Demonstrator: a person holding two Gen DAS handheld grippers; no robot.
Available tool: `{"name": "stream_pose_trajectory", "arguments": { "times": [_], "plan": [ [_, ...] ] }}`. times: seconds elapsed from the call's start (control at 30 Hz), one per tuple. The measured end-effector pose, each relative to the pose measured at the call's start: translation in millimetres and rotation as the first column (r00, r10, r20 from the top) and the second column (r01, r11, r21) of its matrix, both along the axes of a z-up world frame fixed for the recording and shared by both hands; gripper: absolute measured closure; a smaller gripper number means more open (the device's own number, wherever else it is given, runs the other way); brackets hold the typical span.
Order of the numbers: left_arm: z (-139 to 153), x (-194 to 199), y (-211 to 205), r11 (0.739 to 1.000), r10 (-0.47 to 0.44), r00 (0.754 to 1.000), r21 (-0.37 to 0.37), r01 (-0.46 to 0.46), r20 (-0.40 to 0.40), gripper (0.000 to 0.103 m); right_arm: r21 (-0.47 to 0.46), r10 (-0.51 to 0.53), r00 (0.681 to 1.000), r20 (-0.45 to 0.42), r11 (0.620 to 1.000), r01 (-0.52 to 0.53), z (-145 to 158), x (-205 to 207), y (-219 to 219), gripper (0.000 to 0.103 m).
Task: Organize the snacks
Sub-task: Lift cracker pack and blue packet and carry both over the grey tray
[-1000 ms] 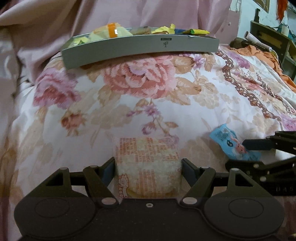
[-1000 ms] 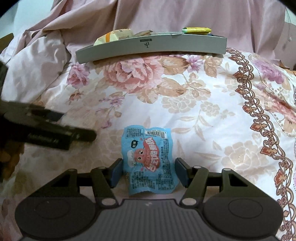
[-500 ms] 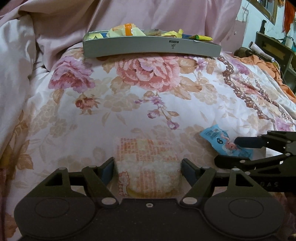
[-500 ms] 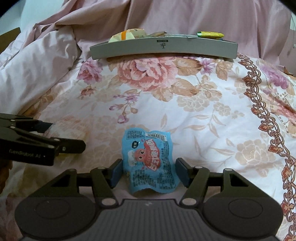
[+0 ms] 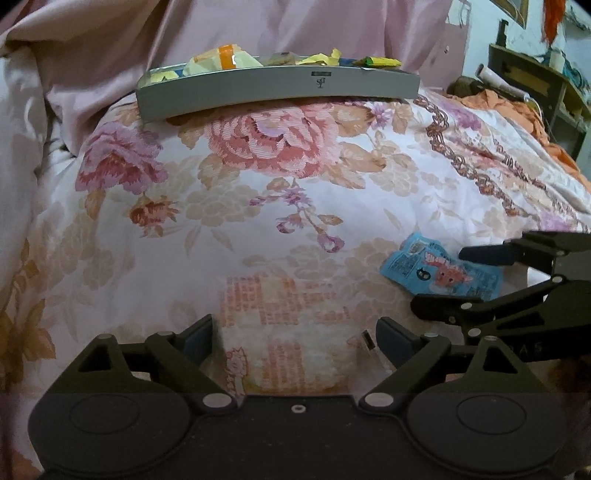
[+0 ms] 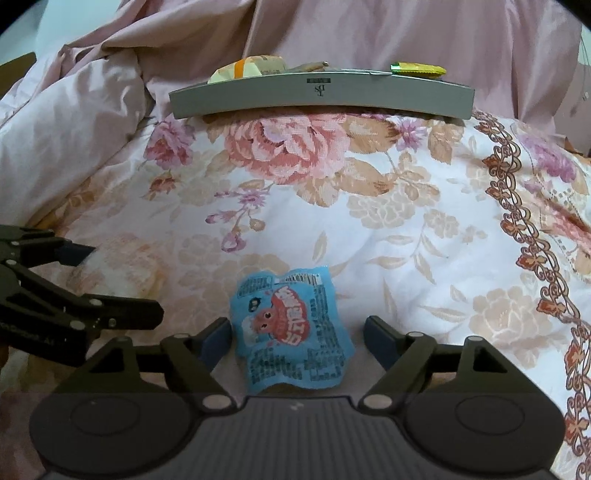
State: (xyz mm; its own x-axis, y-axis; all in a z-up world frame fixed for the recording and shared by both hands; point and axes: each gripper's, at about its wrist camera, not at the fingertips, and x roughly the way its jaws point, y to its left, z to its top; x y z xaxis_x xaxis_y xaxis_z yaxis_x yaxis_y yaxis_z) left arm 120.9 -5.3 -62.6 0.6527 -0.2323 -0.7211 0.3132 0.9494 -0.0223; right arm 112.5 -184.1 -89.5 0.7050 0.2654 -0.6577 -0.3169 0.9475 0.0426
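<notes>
Angling downward, left gripper (image 5: 293, 341) jaws opening around orange packet (image 5: 291, 332); right gripper (image 6: 295, 338) likewise

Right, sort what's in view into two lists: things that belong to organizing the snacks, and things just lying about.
Part of the job:
- blue snack packet, between the opening right gripper jaws
- pale orange-printed snack pack, between the opening left gripper jaws
- grey tray already holding snacks

Just lying about:
- floral quilt
- pink bedding
- orange cloth
</notes>
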Motion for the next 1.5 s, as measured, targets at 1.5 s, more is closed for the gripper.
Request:
{"name": "stream_pose_trajectory", "arguments": {
  "times": [1.5],
  "plan": [
    [22.8,-7.3,7.1,0.996,0.059,0.972,-0.078,-0.043,0.227,0.029,-0.084,0.038,0.963,0.267,0.996,-0.016,13.7,-34.7,15.7,0.040]
  ]
}}
